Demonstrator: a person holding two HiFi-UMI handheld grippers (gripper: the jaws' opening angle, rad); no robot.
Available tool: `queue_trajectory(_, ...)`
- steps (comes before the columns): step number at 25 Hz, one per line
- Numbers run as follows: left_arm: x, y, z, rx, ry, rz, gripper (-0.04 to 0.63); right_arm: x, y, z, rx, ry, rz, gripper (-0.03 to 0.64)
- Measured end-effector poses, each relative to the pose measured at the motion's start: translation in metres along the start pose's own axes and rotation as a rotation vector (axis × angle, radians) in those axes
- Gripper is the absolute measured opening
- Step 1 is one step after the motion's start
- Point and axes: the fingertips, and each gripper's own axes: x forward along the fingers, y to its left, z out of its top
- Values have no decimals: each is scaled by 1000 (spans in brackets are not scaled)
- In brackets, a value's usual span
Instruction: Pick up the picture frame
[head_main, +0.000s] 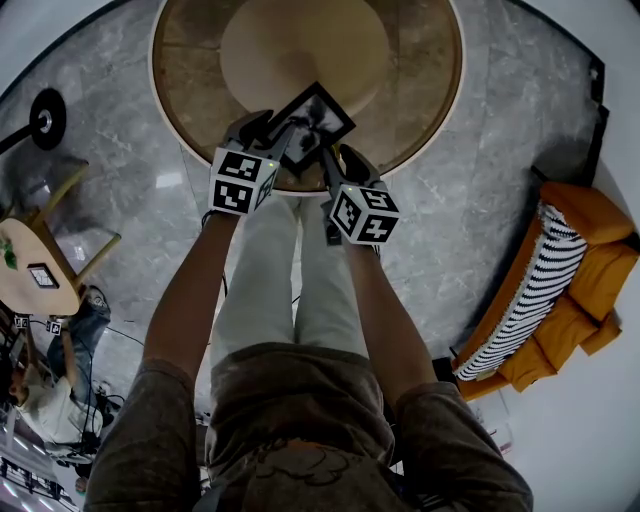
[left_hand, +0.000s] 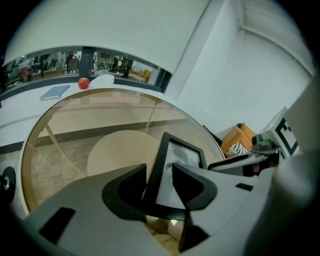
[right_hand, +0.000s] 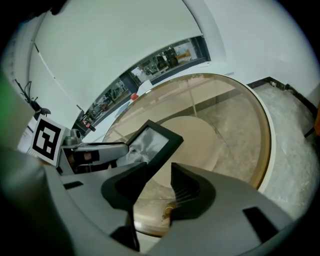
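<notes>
**PICTURE FRAME PICKUP: PRE-GRASP STAGE, LIFT NOT YET DONE**

Locate picture frame (head_main: 315, 122) at upper centre of the head view, propped at a tilt by the near rim of the round glass table (head_main: 430, 60). Read left gripper (left_hand: 159, 175) as wide apart, with the frame's left border between the jaws and no firm pad contact visible. Read right gripper (right_hand: 159, 172) as equally wide, with the frame's edge beside the picture-left jaw. Judge step as bracketing. Next, close both pairs evenly on opposite borders, confirm hold, then raise level

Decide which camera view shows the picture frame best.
The head view: nearly the whole picture frame shows there. The left gripper view shows it larger, but its lower part sits behind the fingers; the right gripper view shows only its upper part.
</notes>
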Motion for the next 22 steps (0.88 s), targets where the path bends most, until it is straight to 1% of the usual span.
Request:
queue_trajectory(6, -1, 0, -2, 7, 12, -12, 169, 4, 6, 0, 23, 3, 14, 155)
queue_trajectory(11, -4, -6, -9, 3, 18, -18, 168, 5, 6, 1, 13, 13, 16, 155)
queue_trajectory(13, -4, -7, -11, -4, 17, -16, 161, 5, 6, 1, 11, 14, 17, 155)
queue_trajectory(15, -4, -6, -11, -13, 20, -16, 139, 5, 8, 1, 8, 13, 16, 158)
queue_trajectory(22, -4, -5, -11, -14, 26, -28, 126, 7, 7, 0, -6, 21, -1, 158)
